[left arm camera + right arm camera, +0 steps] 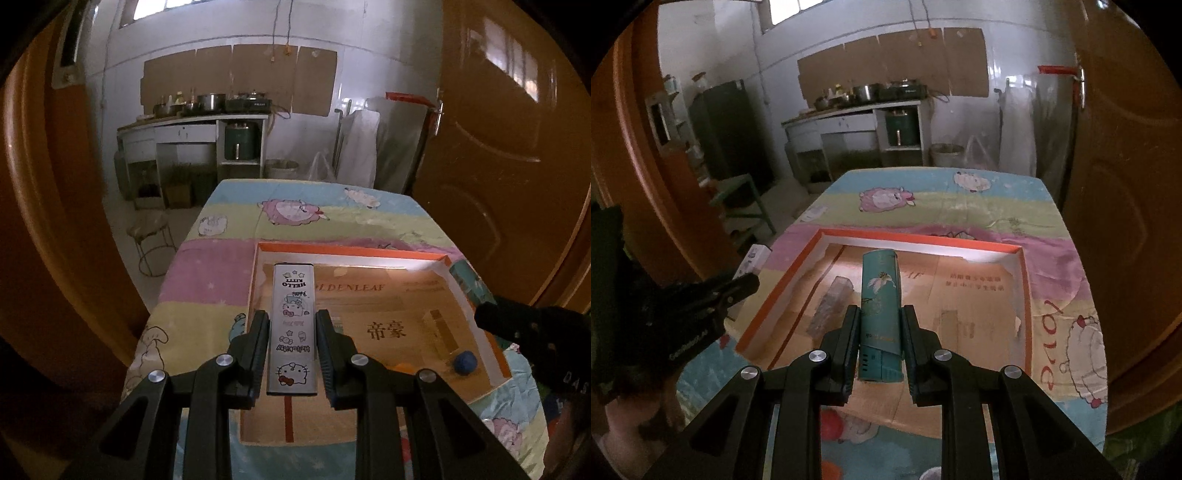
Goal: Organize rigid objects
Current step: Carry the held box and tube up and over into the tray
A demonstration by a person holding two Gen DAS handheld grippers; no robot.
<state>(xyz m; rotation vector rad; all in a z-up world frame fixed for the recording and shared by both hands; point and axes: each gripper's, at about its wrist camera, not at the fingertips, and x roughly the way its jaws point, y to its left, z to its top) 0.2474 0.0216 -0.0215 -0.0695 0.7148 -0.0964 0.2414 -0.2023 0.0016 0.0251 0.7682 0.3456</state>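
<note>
So your left gripper (291,325) clamps the Hello Kitty case (293,328), right gripper (880,321) the teal tube (880,310) (long axes pointing far), both over the orange-rimmed box (347,250).

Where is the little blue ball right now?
In the left wrist view, the small round blue ball lies inside the orange-rimmed cardboard box, in its near right corner, beside a small orange ball.

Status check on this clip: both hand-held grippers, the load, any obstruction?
Left hand-held gripper shut on Hello Kitty case. Right hand-held gripper shut on teal box. Both above orange-rimmed tray; nothing blocking.
</note>
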